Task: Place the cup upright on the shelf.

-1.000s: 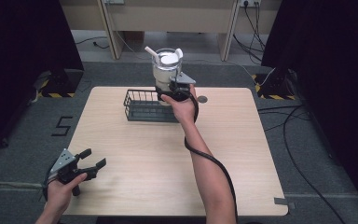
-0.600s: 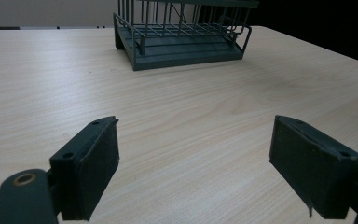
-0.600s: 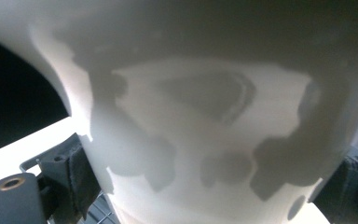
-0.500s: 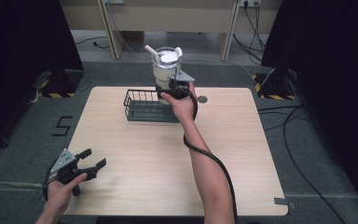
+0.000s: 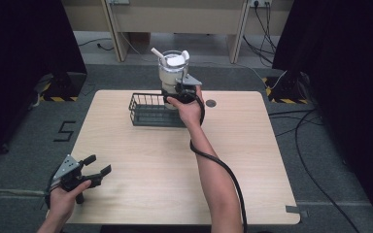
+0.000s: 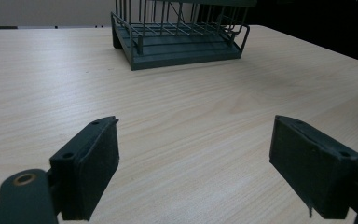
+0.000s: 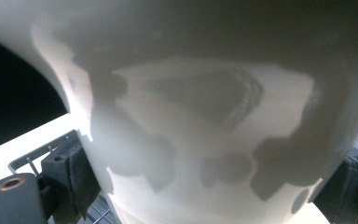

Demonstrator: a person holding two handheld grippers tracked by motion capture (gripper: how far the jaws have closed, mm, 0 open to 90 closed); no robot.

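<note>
The jug (image 5: 173, 73) is clasped low by the right gripper (image 5: 178, 92) at the worktop's (image 5: 252, 160) twelve o'clock, over the basket's (image 5: 148, 110) far right corner, likely for lowering in. The left gripper (image 5: 96, 165) is held released at seven o'clock, out of the way.

Light wood-grain table (image 5: 252, 160) at frame centre, dark wire basket (image 5: 148, 110) on its upper middle, small dark round disc (image 5: 211, 103) upper right of basket, grey floor around.

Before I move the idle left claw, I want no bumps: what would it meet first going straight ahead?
Bare table first, then the wire basket at the far edge. The left claw is open and points about at it, though depth is hard to judge.
</note>
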